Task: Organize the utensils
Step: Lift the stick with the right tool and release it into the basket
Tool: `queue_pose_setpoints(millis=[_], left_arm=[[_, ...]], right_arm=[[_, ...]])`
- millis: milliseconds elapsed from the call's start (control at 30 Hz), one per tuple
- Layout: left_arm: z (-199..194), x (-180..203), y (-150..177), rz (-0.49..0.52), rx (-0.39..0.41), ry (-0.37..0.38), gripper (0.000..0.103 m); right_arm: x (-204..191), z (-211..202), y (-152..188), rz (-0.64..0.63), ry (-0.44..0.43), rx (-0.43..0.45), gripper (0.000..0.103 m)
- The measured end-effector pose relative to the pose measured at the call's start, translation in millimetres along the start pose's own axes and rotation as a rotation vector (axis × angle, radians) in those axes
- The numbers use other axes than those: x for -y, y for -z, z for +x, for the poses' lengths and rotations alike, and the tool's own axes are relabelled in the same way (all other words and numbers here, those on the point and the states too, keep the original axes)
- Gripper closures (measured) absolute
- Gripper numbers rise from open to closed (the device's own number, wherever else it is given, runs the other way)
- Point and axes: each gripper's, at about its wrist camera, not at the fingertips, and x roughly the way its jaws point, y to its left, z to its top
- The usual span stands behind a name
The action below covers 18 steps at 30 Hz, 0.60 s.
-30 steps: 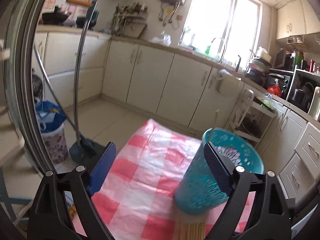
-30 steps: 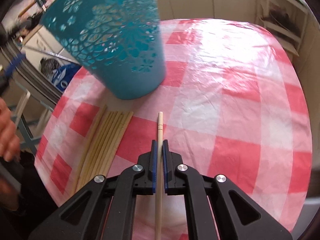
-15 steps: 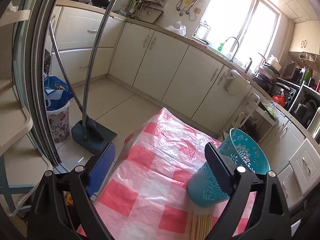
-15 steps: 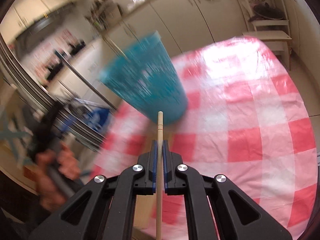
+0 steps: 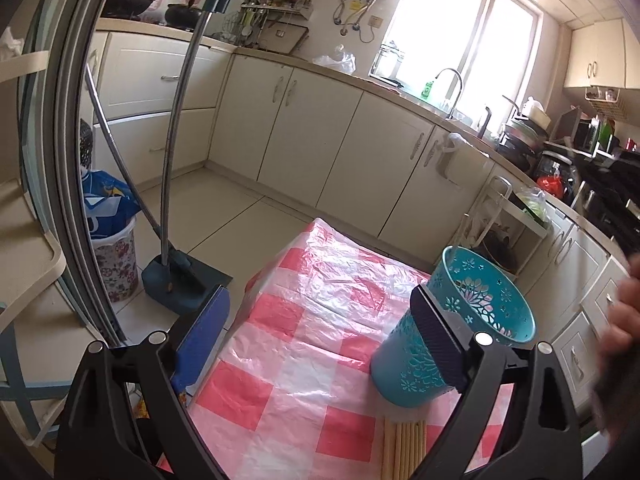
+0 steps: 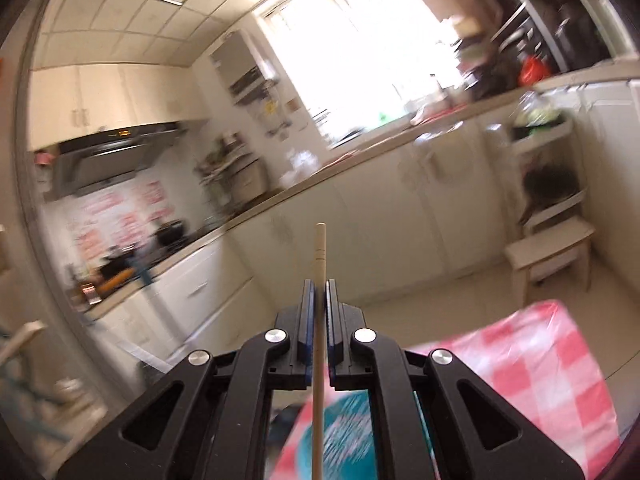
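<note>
Checked tablecloth (image 5: pixel 304 364), lower centre: left gripper (image 5: pixel 320 344) gapes empty beside the teal holder (image 5: pixel 452 336) — right gripper (image 6: pixel 319 300) pinches one chopstick (image 6: pixel 319 256), raised for dropping in.

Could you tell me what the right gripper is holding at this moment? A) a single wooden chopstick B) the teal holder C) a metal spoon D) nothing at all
A: in the right wrist view the right gripper is shut on a single wooden chopstick, whose tip sticks out past the blue pads, while the teal holder stands on the checked tablecloth.
</note>
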Motion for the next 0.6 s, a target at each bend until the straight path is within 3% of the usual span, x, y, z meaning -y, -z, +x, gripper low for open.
queue_pose_setpoints(millis=[67,167,367,600], left_arm=[[1,2,1,0.011,-0.007,0.005,0.015],[0,3,0,0.016,-0.018,0.014,0.015],[-2,0,0,0.021,-0.039,0.008,0.014],[-11,-2,3,0.043,-0.04,0.009,0.014]], right_arm=[[3,20,13,-0.019,0.075,0.014,0.097],[13,37,33,-0.018,0.126,-0.048,0.097],[6,33,59,-0.099,0.127,-0.148,0.097],[-2,-53,81,-0.217,0.086,-0.157,0.096]])
